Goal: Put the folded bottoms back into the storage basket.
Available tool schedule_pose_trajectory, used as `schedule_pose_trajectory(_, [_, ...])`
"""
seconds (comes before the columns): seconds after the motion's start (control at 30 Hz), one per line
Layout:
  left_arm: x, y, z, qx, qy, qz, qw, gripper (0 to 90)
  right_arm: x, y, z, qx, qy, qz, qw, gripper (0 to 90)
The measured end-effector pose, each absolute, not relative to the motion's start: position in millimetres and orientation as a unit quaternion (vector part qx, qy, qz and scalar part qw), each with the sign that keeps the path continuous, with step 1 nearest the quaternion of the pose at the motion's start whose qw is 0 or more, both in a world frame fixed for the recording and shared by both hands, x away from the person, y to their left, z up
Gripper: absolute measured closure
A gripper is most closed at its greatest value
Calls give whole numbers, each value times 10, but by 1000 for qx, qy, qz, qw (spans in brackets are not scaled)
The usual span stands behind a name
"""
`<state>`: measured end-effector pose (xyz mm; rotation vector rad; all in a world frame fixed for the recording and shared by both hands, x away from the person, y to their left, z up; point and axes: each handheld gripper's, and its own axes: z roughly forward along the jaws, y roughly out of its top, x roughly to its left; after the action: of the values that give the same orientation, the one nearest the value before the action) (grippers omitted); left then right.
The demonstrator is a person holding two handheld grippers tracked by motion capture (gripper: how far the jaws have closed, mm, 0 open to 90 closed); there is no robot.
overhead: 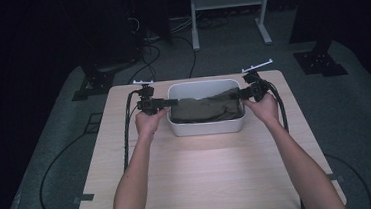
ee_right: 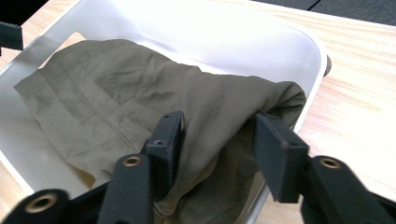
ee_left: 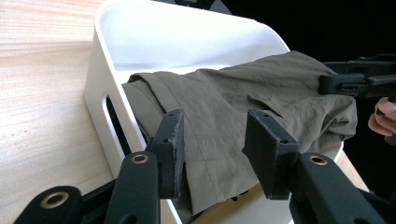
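A white plastic bin (overhead: 208,129) stands at the far middle of the wooden table (overhead: 204,173), with an olive-green garment (overhead: 206,109) lying crumpled in it. My left gripper (overhead: 173,102) reaches over the bin's left rim. In the left gripper view its jaws (ee_left: 217,140) stand apart above the cloth (ee_left: 243,98) and do not press on it. My right gripper (overhead: 236,94) reaches over the right rim. Its jaws (ee_right: 219,140) are also apart, with a bulge of the garment (ee_right: 140,98) rising between them over the bin's edge (ee_right: 243,32).
Black cables (overhead: 125,134) trail from both grippers along the table's sides. The bin has a handle slot (ee_left: 114,121) in its left wall. Beyond the table are a white frame (overhead: 229,11), dark stands and grey floor.
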<state>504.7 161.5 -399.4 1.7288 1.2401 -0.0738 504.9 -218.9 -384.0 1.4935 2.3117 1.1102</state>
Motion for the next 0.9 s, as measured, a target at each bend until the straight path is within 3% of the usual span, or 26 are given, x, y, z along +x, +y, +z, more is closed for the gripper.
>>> schedule_pose_trajectory(0.33, [5021,1600,-3982,707,505,-37,494,564,5010,-2296,-3849,506,772,381,55,464])
schedule_pose_trajectory(0.37, [5020,1597,-3979,707,504,-37,495,564,4987,-2344,-3830,507,767,390,55,510])
schedule_pose_trajectory(0.43, [5013,1586,-3972,702,507,-41,499,564,4978,-2360,-3825,504,767,392,59,519])
schedule_pose_trajectory(0.5, [5011,1582,-3969,704,503,-38,499,565,4953,-2367,-3816,499,769,394,61,635])
schedule_pose_trajectory(0.7, [4997,1560,-3961,702,501,-46,505,565,4970,-2215,-3855,472,782,403,55,789])
schedule_pose_trajectory(0.9, [4966,1562,-3931,705,489,-50,512,564,5059,-2047,-3981,480,796,363,66,828])
